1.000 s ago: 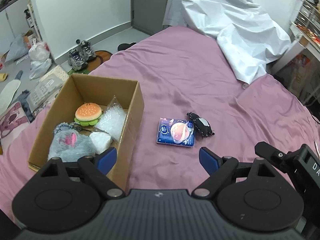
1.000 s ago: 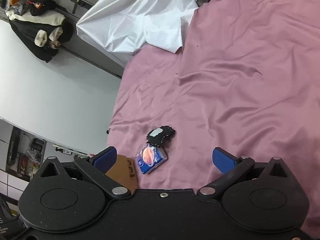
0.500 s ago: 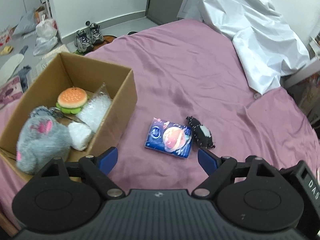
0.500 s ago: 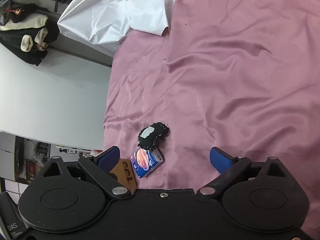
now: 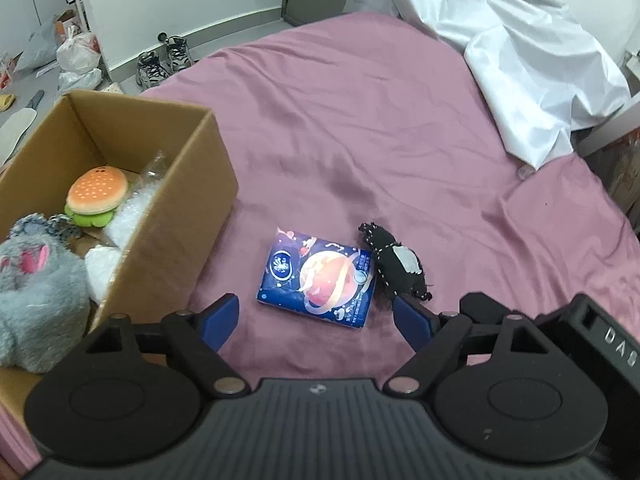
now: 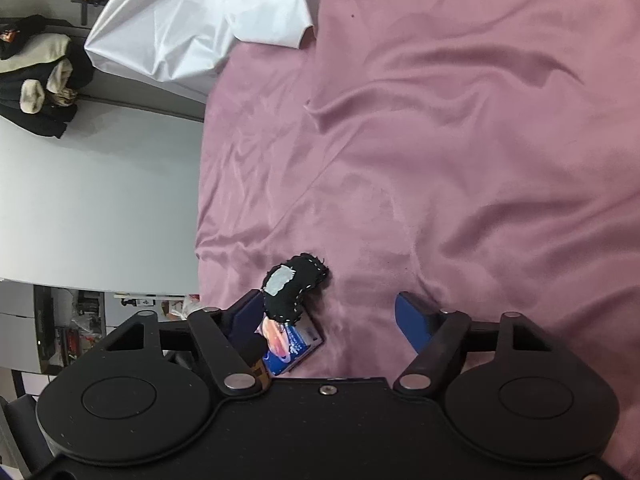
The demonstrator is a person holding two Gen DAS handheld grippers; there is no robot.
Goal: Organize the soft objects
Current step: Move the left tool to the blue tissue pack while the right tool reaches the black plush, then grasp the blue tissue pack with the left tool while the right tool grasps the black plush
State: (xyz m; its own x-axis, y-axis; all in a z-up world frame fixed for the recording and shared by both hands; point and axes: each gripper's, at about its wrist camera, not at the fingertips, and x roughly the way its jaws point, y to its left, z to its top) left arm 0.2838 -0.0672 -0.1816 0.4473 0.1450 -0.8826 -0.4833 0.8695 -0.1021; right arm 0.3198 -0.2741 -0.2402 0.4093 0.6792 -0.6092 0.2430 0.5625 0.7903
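Note:
A blue tissue pack lies on the purple bed sheet, with a black stitched soft toy touching its right side. My left gripper is open and empty, just short of the pack. A cardboard box at the left holds a burger plush, a grey furry plush and bubble wrap. In the right wrist view my right gripper is open and empty; the black toy and tissue pack lie by its left finger.
A white sheet is heaped at the bed's far right corner and also shows in the right wrist view. Shoes and bags lie on the floor beyond the box. The right gripper's body sits close to my left gripper.
Both grippers have moved closer to the tissue pack and black toy, which now sit nearer their fingertips. The box has shifted left in the left wrist view. Both stay open.

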